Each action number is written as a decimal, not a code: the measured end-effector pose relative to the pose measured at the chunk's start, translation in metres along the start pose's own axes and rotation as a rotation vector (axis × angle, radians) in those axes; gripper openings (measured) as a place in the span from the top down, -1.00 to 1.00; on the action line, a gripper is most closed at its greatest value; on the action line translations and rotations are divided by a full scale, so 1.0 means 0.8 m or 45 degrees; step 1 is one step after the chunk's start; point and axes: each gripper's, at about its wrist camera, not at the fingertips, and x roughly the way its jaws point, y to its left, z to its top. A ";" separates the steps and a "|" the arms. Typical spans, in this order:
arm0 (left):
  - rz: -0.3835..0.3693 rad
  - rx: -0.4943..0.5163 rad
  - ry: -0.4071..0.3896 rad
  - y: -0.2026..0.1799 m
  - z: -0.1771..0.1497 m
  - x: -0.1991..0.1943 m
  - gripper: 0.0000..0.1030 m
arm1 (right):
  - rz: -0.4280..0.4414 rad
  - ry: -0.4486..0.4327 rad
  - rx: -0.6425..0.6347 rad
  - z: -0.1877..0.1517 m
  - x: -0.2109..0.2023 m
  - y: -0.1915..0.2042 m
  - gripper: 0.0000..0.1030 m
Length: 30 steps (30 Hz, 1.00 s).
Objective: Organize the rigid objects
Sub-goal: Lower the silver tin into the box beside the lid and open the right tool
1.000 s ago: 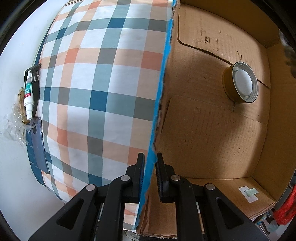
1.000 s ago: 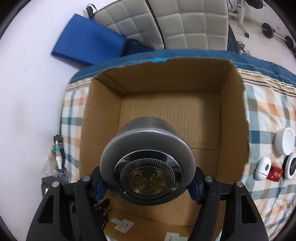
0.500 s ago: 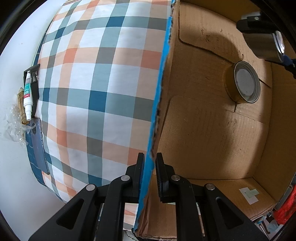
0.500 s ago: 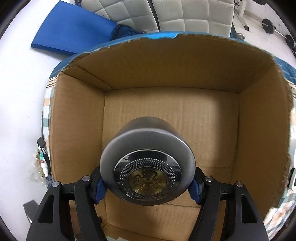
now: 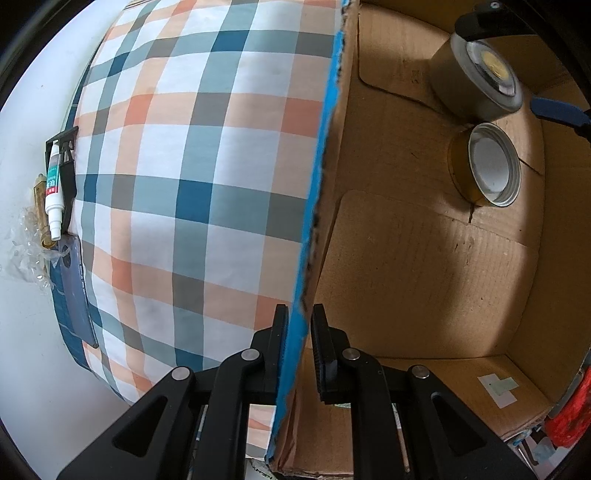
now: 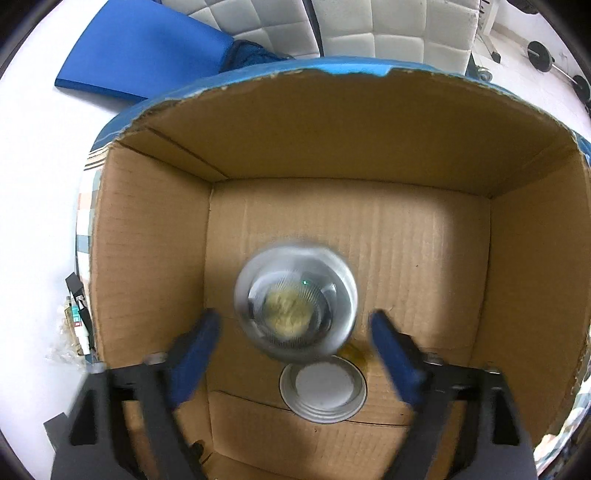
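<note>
A cardboard box (image 5: 424,266) with a blue-taped rim stands on a plaid cloth (image 5: 192,177). My left gripper (image 5: 299,325) is shut on the box's near wall, one finger on each side. My right gripper (image 6: 295,325) is open over the box; its blue pads stand apart from a grey round tin with a gold emblem (image 6: 295,302), which is blurred and free between them. The tin (image 5: 480,81) also shows in the left wrist view, by a gold jar with a silver lid (image 5: 487,166) on the box floor (image 6: 323,391).
A white tube (image 5: 53,195) and clutter lie at the cloth's left edge. A blue pad (image 6: 140,51) and white quilted chairs (image 6: 369,29) stand beyond the box. A small label (image 5: 498,387) is stuck on the box wall.
My right gripper moved down into the box and opened, letting go of the grey tin, which now drops beside the gold jar. My left gripper keeps its hold on the box wall.
</note>
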 end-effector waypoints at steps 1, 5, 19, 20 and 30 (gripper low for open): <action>0.001 0.001 -0.002 0.000 0.000 0.000 0.80 | 0.001 0.000 -0.007 0.001 0.000 0.002 -0.90; 0.004 0.004 -0.004 -0.001 -0.001 0.000 0.80 | -0.016 -0.004 -0.029 -0.004 -0.009 0.001 -0.91; 0.014 0.019 -0.011 -0.007 -0.003 -0.001 0.80 | -0.146 -0.163 0.001 -0.080 -0.101 -0.011 -1.00; 0.016 0.020 -0.011 -0.008 -0.003 -0.002 0.80 | -0.147 -0.180 0.000 -0.087 -0.110 -0.010 -1.00; 0.022 0.024 -0.012 -0.011 -0.004 -0.003 0.80 | -0.161 -0.287 0.032 -0.172 -0.181 -0.015 -1.00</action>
